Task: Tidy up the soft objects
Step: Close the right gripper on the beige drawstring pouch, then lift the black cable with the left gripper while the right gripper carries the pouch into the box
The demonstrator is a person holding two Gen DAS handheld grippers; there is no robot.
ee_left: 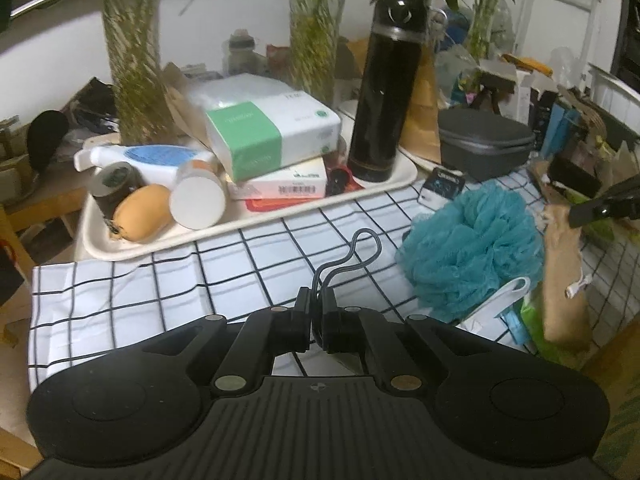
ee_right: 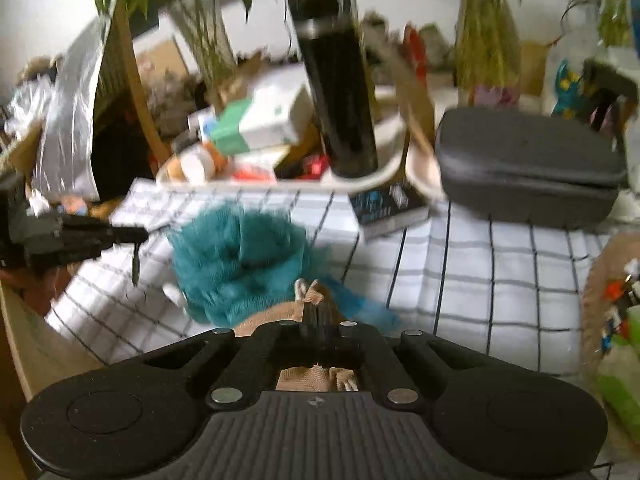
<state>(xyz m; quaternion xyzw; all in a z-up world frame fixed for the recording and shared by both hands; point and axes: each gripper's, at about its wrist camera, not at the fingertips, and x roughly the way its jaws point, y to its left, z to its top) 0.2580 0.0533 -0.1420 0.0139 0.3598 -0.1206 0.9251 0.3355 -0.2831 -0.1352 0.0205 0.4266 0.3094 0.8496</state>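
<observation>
Checked tablecloth (ee_left: 168,280) fills the lower middle of both views, white with black grid, creased, draped over a table edge at lower left. Cluttered room: plant vases along the top of frame, white wall behind. Cream tray (ee_left: 256,220) at centre left of the left wrist view is crowded with a tissue pack (ee_left: 276,136), tall black flask (ee_left: 380,108), bottles and an orange sponge-like lump (ee_left: 142,213), probably the sorting spot. Grey zip case (ee_left: 486,144) sits upper right. Teal mesh loofah (ee_left: 472,240) lies on the cloth at centre right, untouched, between the two tools. Tan fabric pouch (ee_left: 564,280) hangs at right edge, pinched at its top by the right gripper (ee_right: 317,316), jaws closed on it so it can be lifted clear. Left gripper (ee_left: 316,304) has jaws closed on a dark wire hook (ee_left: 356,252), maybe a hanger; blurry, hard to say
</observation>
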